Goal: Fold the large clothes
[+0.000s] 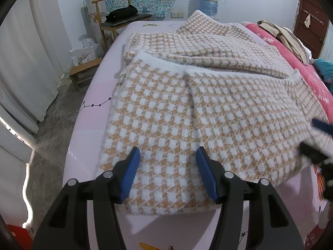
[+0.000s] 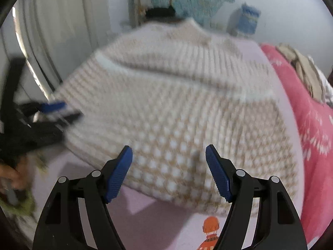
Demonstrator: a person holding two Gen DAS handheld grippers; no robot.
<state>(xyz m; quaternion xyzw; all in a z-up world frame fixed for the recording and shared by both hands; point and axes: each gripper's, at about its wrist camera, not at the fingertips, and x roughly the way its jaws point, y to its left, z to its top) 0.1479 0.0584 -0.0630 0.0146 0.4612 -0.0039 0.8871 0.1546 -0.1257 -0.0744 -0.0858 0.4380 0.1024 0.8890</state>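
A fluffy knit garment [image 1: 187, 112] in an orange-and-white check lies spread on the pink bed sheet [image 1: 91, 123]. Its near layer ends in a white edge [image 1: 166, 63] that lies across the far part. My left gripper [image 1: 168, 153] hovers over the garment's near edge, open, with nothing pinched between its blue pads. The right gripper [image 1: 316, 139] shows blurred at the right edge of this view, over the garment's right side. The right wrist view is smeared by motion. There the right gripper [image 2: 169, 149] stands open above the garment [image 2: 177, 108], and the left gripper [image 2: 54, 108] is at the left.
A pink-red blanket [image 1: 308, 70] with beige clothes [image 1: 287, 35] on it runs along the bed's right side. Past the far left corner stand a wooden chair [image 1: 116, 12] holding a dark item and a low stool [image 1: 83, 70]. White curtains [image 1: 25, 62] and bare floor are at left.
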